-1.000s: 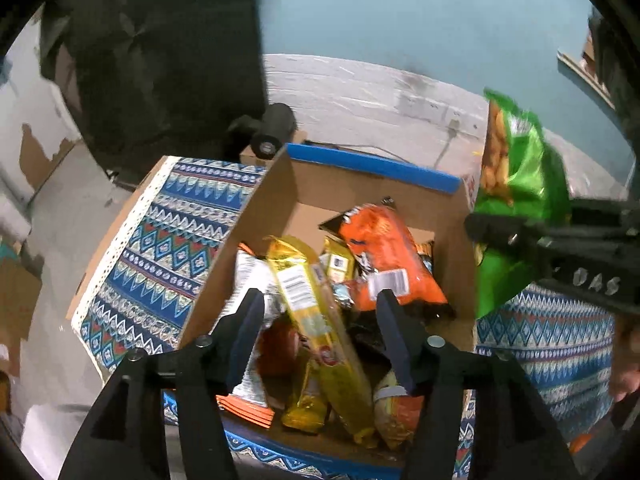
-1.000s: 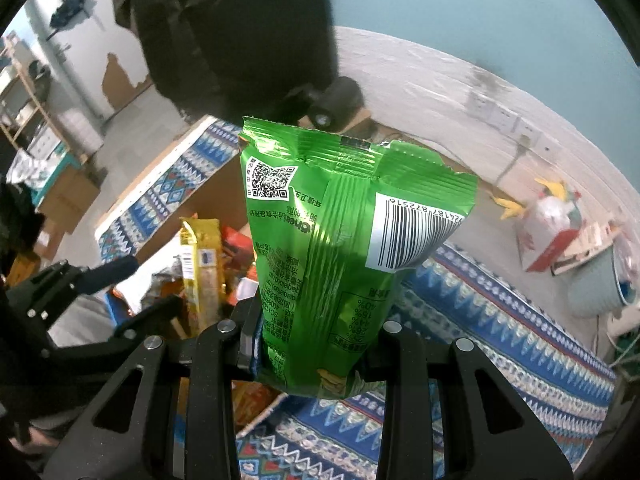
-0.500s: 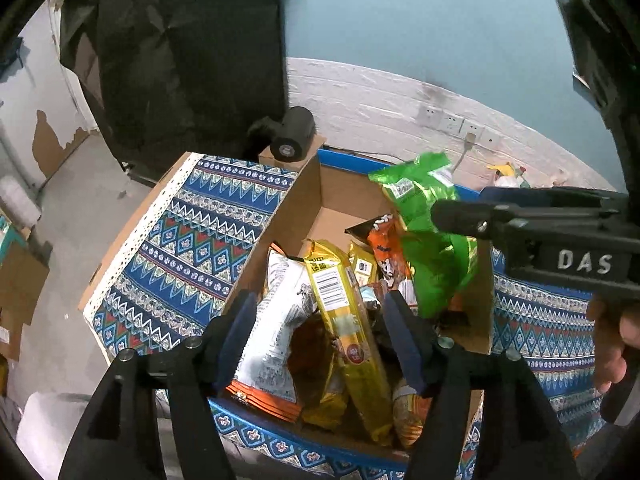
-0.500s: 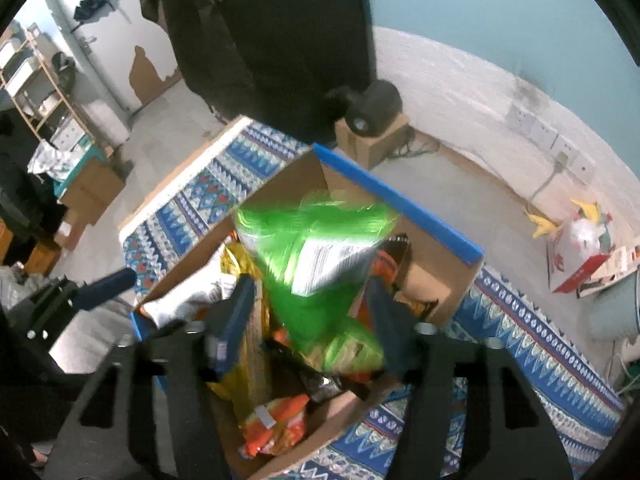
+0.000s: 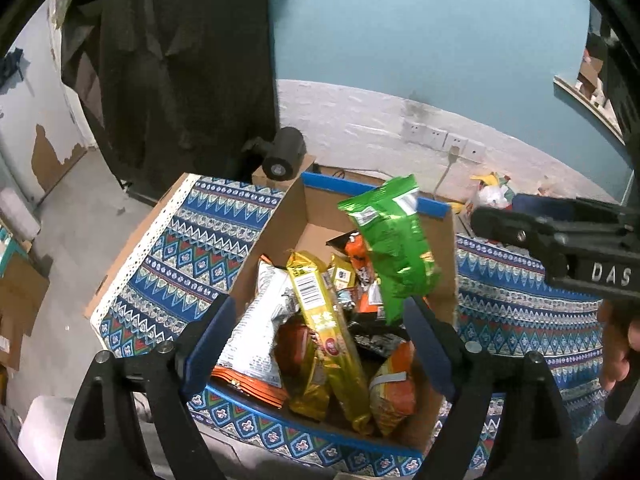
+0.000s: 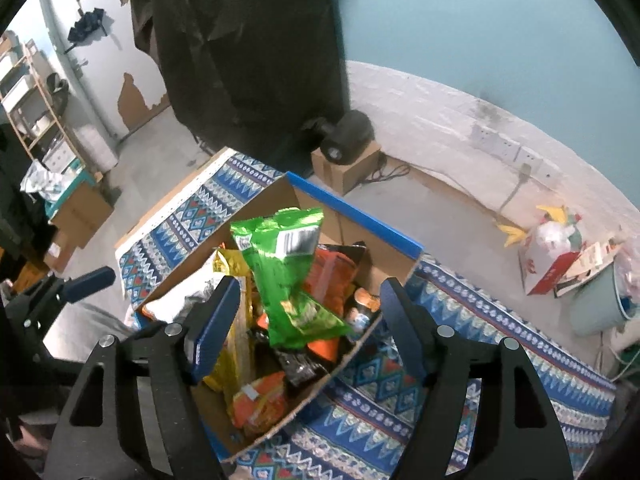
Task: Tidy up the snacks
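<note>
Release check: right hand-held gripper [image 6: 308, 324] jaws just opened, empty; green snack bag [image 6: 290, 270] atop cardboard box [image 6: 384, 254]; withdraw upward, clear of the bag.

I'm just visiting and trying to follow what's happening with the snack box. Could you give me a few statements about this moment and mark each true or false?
1. The green snack bag is clamped between the right gripper's fingers. False: the fingers have just been opening, and the bag lies free in the cardboard box.
2. The box sits on a blue patterned cloth. True.
3. The left gripper holds the long yellow packet. False: its fingers are spread and grip nothing.
4. The box holds several snack packets. True.
5. The box is rimmed in red. False: the rim is blue.
</note>
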The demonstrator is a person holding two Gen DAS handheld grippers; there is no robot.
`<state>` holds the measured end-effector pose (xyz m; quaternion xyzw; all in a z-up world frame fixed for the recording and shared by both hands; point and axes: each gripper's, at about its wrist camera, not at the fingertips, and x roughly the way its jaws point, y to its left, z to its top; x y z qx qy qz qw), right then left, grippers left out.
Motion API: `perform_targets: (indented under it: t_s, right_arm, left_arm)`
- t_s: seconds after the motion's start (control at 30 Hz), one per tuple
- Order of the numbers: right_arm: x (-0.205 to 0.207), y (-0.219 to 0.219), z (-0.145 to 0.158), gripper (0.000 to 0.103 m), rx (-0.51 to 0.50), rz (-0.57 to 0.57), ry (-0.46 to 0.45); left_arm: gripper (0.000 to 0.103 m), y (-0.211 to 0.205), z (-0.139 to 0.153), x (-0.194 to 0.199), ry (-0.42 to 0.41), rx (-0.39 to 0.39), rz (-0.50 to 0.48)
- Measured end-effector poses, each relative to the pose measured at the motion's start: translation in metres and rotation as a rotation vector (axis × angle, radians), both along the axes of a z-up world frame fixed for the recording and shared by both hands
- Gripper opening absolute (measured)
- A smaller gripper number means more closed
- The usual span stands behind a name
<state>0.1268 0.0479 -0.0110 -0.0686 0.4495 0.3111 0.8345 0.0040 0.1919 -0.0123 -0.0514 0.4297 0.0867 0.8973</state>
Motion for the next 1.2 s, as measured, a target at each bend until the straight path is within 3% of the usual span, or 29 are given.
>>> perform_targets:
  t_s: [0.27, 0.53, 0.7, 1.2]
  right_arm:
    - [-0.027, -0.034, 0.009, 0.073, -0.049, -0.041, -0.063]
    - [-0.04, -0.06, 0.018, 0.074, -0.032, -0.094, -0.091]
    - [-0.046, -0.07, 0.019, 0.074, -0.033, -0.114, -0.106]
    - [-0.054, -0.088, 0.022, 0.074, -0.038, -0.128, -0.128]
  left_arm:
    - [0.089, -0.02, 0.019, -0.013, -0.039, 0.062, -0.033]
    - [0.099, -0.036, 0.034, -0.02, -0.077, 0.098, -0.047]
    - [0.099, -0.047, 0.035, -0.021, -0.073, 0.14, -0.059]
    - [0.1, -0.052, 0.04, -0.023, -0.075, 0.134, -0.048]
